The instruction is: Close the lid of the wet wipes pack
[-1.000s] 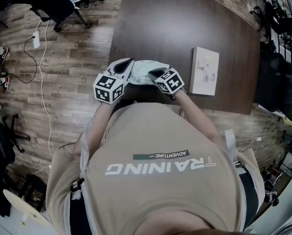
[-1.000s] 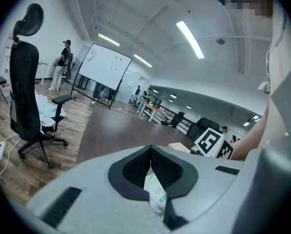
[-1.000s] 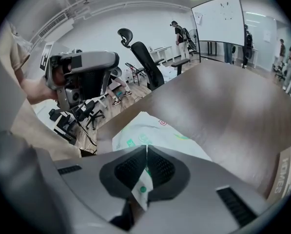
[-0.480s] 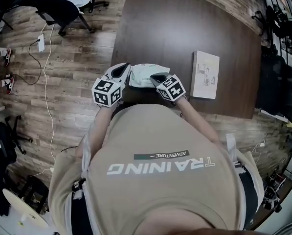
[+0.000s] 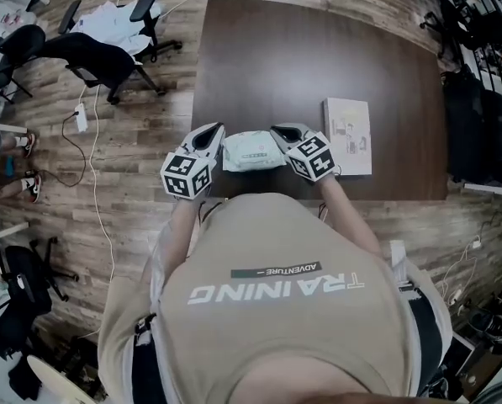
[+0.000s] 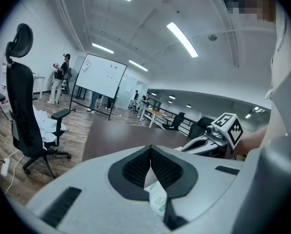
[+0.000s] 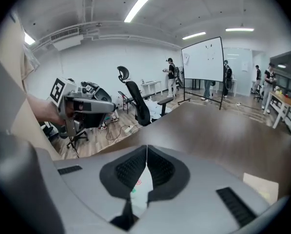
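Note:
The wet wipes pack (image 5: 251, 151), pale green-white with a small label on top, lies at the near edge of the dark table (image 5: 318, 57). My left gripper (image 5: 218, 132) is shut on the pack's left end, and a strip of its film (image 6: 157, 199) shows between the closed jaws (image 6: 150, 148). My right gripper (image 5: 277, 131) is shut on the pack's right end, whose film (image 7: 138, 189) shows under the closed jaws (image 7: 146, 147). From above the pack's top looks flat; I cannot tell how the lid stands.
A white booklet (image 5: 348, 124) lies on the table just right of my right gripper. Office chairs (image 5: 99, 53) and a cable (image 5: 95, 141) are on the wood floor to the left. Bags (image 5: 469, 116) stand past the table's right edge.
The two grippers have moved apart, the right one going rightward. The pack, crumpled and bunched between them before, now lies stretched flat.

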`<state>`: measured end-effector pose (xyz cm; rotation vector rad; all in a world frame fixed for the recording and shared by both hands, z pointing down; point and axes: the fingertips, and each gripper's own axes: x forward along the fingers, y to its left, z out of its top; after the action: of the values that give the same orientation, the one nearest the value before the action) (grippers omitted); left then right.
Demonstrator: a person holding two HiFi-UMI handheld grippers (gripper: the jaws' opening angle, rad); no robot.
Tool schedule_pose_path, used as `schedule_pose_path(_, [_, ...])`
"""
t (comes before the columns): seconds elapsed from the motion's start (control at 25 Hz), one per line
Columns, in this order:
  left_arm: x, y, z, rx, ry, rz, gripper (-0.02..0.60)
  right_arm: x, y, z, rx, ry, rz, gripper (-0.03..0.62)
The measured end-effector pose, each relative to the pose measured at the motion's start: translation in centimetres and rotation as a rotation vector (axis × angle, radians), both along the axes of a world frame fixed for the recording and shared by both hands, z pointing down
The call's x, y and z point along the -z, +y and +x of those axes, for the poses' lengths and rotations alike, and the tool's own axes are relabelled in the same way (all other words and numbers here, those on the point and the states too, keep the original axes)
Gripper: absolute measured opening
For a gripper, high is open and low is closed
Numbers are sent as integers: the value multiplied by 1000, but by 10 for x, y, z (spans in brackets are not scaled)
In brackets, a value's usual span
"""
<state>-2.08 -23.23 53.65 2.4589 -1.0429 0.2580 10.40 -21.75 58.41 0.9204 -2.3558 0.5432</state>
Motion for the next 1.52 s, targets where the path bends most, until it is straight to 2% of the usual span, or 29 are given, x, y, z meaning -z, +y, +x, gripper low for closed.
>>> schedule_pose_path(0.2, [31,-17,8,-14,31,49,11,45,-24,21,-98,-53,119,17])
schedule_pose_path(0.4, [70,-37,17,-39,42,138,11,80,-44,40,-186,-114,216,15])
schedule_pose_path(0.8, [137,-70,14,-38,20,302,11,160,-71,62,-223,-171,444,15])
schedule_pose_path(1.12, [186,-90,11,13,35,389,11,195,-82,69,-228,-161,506,15])
schedule_pose_path(1.28, [205,-95,11,8,32,436,11,213,-87,65,-262,-174,548,14])
schedule_pose_path(1.52, [227,-95,11,7,21,497,11,254,-83,56,-245,-200,636,14])
